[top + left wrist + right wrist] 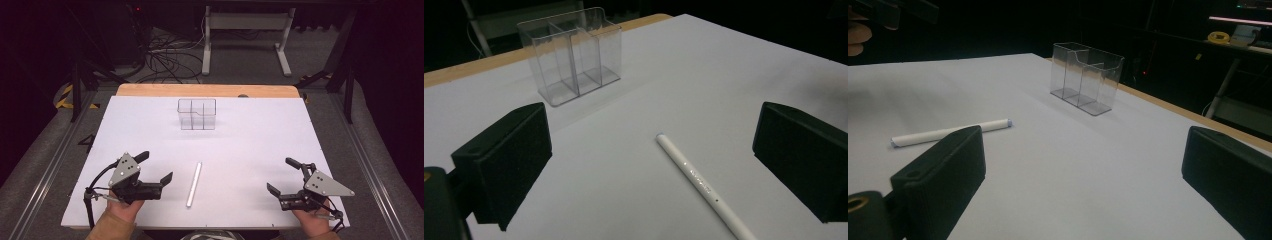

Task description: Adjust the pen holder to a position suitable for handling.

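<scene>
Claws L [159,166] & R [281,175] spread, empty; smooth white cylindrical pen [194,184], clear plastic divided box [197,114].

A slim white plastic pen [194,184] lies flat on my white tabletop [260,150], between my tools, well apart from the clear plastic divided holder [197,114], which stands upright.
</scene>
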